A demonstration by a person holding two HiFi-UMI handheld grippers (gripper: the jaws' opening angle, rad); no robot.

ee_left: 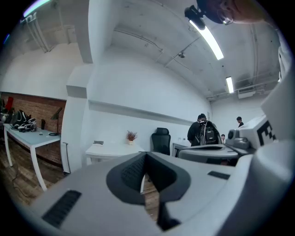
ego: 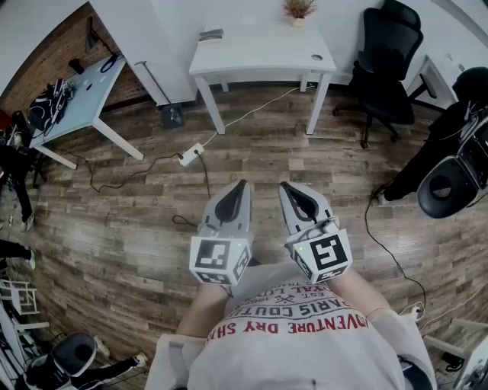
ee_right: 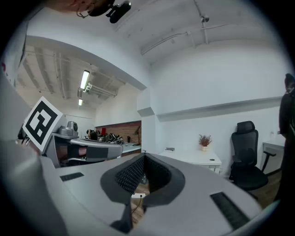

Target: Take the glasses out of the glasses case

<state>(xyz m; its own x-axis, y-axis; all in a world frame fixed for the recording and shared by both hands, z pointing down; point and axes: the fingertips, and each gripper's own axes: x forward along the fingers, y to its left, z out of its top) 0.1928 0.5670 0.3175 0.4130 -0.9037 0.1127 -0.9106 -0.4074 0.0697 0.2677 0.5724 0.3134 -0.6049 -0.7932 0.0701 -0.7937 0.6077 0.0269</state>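
Observation:
Both grippers are held close to my chest over the wooden floor, pointing toward a white table (ego: 259,55). My left gripper (ego: 242,185) has its jaws together with nothing between them, and so does my right gripper (ego: 284,187). A small flat grey object (ego: 211,34) lies at the table's far left corner; it is too small to tell whether it is the glasses case. It shows again in the left gripper view as a grey object (ee_left: 98,142) and in the right gripper view as a grey object (ee_right: 169,149). No glasses are visible.
A potted plant (ego: 298,11) and a small round item (ego: 317,56) sit on the white table. A black office chair (ego: 389,61) stands to its right, a desk (ego: 84,91) with clutter to the left. A power strip (ego: 191,155) and cables lie on the floor. People (ee_left: 205,132) stand far off.

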